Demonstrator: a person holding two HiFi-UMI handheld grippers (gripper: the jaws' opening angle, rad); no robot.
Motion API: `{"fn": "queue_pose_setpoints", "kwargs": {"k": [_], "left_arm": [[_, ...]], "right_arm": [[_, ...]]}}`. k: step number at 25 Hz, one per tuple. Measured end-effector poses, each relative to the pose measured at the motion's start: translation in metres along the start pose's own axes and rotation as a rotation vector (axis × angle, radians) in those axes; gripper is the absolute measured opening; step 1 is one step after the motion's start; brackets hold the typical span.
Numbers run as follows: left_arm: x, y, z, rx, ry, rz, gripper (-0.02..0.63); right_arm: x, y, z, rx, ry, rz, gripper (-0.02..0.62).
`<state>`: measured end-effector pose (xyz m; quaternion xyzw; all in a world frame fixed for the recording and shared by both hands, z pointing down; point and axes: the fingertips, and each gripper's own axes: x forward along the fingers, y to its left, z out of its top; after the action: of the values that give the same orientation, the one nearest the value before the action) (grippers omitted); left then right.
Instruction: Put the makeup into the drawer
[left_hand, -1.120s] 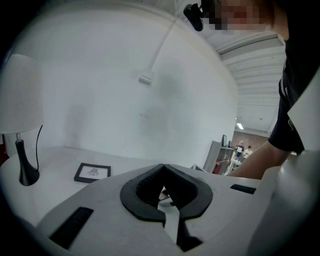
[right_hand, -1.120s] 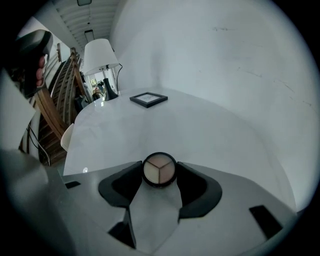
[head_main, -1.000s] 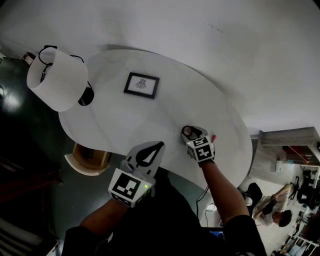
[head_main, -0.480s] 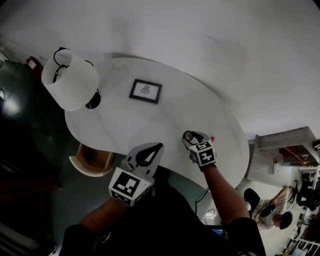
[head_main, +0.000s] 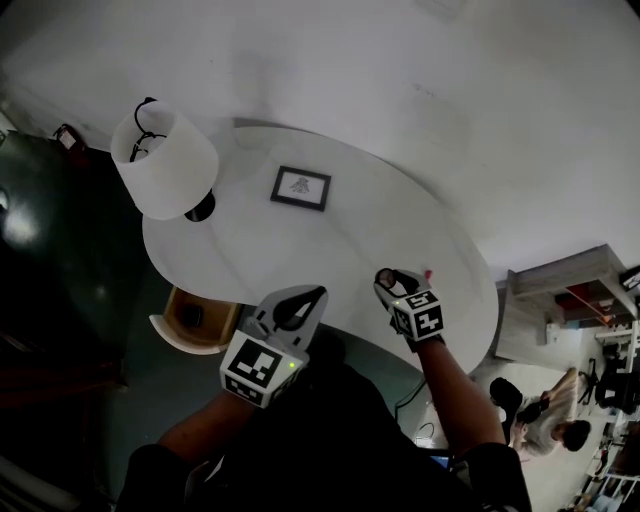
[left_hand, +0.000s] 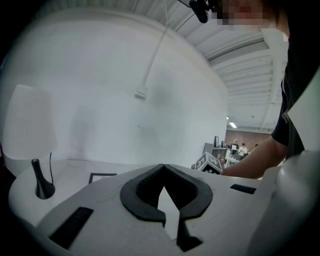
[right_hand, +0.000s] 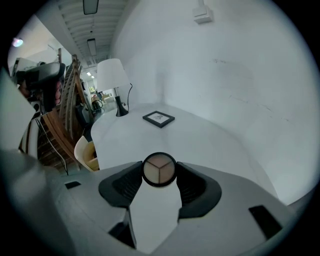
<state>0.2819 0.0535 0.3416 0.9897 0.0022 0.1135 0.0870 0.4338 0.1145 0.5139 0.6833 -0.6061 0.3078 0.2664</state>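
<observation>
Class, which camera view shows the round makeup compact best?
The right gripper view: the compact sits face-on between the jaws, its three shades clear. The head view shows it only as a small dark ring; the left gripper view misses it.

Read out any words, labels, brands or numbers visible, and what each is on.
No readable text anywhere.
Picture frame: a small drawing, too small to make out; no words.
Makeup compact: three shade pans, no print showing.
Left cube and right cube: black-and-white square patterns, not letters or numbers.
</observation>
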Motion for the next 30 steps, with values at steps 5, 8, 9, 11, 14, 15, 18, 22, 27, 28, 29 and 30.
{"fn": "queue_pose_setpoints", "kwargs": {"k": [5,8,9,11,14,15,18,22,27,28,29,30], "left_arm": [[-0.024,0.013,0.004,-0.013,-0.018,0.087,0.011],[-0.038,0.016,0.006,-0.006,-0.024,0.145,0.011],[-0.042,0.018,0.006,-0.008,-0.026,0.17,0.011],[-0.051,0.022,0.005,-0.017,-0.033,0.224,0.011],[-0.067,0.018,0.005,-0.024,-0.046,0.299,0.011],[-0.072,0.014,0.004,-0.025,-0.05,0.32,0.011],[-0.09,0.008,0.0,-0.034,-0.054,0.387,0.011],[-0.119,0.01,-0.003,-0.054,-0.073,0.487,0.011],[-0.165,0.021,-0.007,-0.067,-0.11,0.584,0.011],[-0.175,0.025,-0.006,-0.067,-0.122,0.603,0.011],[-0.186,0.029,-0.006,-0.066,-0.133,0.619,0.011],[-0.197,0.034,-0.007,-0.064,-0.142,0.635,0.011]], "right_arm": [[-0.013,0.014,0.002,-0.008,-0.023,0.039,0.215],[-0.02,0.026,0.007,-0.039,-0.042,0.087,0.215],[-0.021,0.03,0.009,-0.057,-0.048,0.103,0.215],[-0.023,0.036,0.016,-0.095,-0.061,0.136,0.215],[-0.027,0.046,0.023,-0.14,-0.087,0.18,0.215],[-0.028,0.05,0.026,-0.154,-0.097,0.194,0.215],[-0.029,0.068,0.035,-0.194,-0.125,0.246,0.215],[-0.022,0.095,0.047,-0.273,-0.142,0.315,0.215],[-0.009,0.143,0.06,-0.345,-0.126,0.391,0.215],[-0.006,0.155,0.065,-0.361,-0.125,0.405,0.215],[-0.003,0.167,0.071,-0.373,-0.127,0.418,0.215],[0.0,0.181,0.077,-0.381,-0.132,0.431,0.215]]}}
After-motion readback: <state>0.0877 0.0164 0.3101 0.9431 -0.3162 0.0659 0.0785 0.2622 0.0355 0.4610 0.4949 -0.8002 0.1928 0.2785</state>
